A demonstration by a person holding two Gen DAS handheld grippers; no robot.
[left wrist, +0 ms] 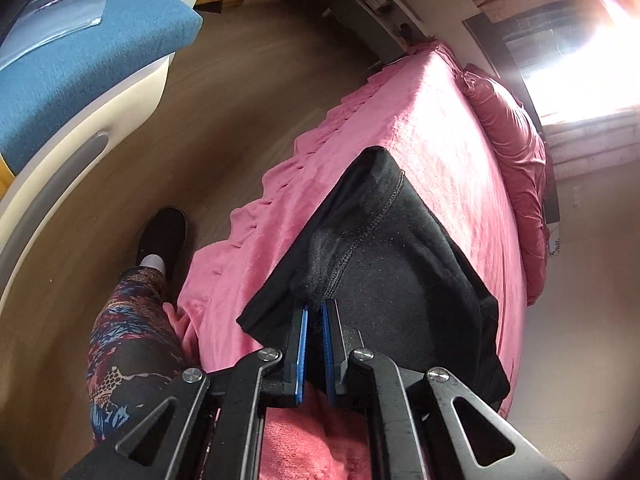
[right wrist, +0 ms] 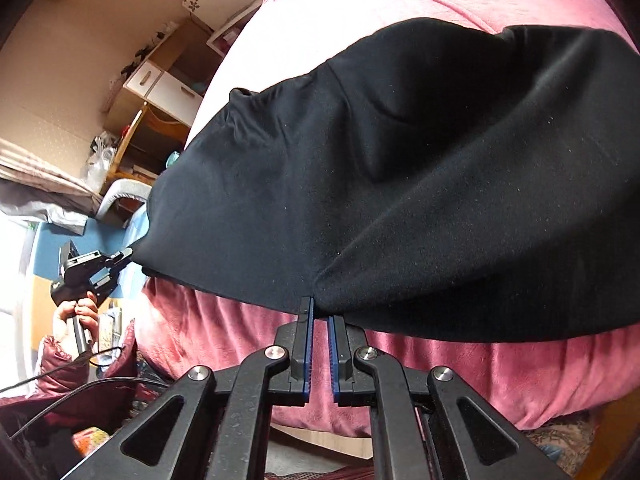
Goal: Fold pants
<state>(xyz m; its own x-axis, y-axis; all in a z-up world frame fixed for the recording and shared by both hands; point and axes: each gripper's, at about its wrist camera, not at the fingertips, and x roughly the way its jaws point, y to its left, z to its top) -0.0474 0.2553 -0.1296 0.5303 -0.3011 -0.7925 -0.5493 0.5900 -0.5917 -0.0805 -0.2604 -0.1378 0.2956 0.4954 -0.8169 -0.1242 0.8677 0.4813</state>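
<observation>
Black pants [left wrist: 384, 248] hang stretched above a bed with a pink cover [left wrist: 432, 120]. My left gripper [left wrist: 314, 306] is shut on the near edge of the pants, by the stitched seam. In the right wrist view the black pants [right wrist: 400, 168] spread wide over the pink cover [right wrist: 440, 380], and my right gripper [right wrist: 320, 312] is shut on their near hem. The left gripper [right wrist: 126, 254] shows there too at the far left, held by a hand [right wrist: 76, 314], pinching a corner of the same cloth.
A blue mattress on a white frame [left wrist: 80, 60] stands across the brown floor [left wrist: 240, 80]. The person's patterned leg [left wrist: 128, 340] and dark shoe [left wrist: 164, 236] are beside the bed. A dark red quilt [left wrist: 516, 152] lies along the bed's far side. Shelves and drawers [right wrist: 164, 84] line the wall.
</observation>
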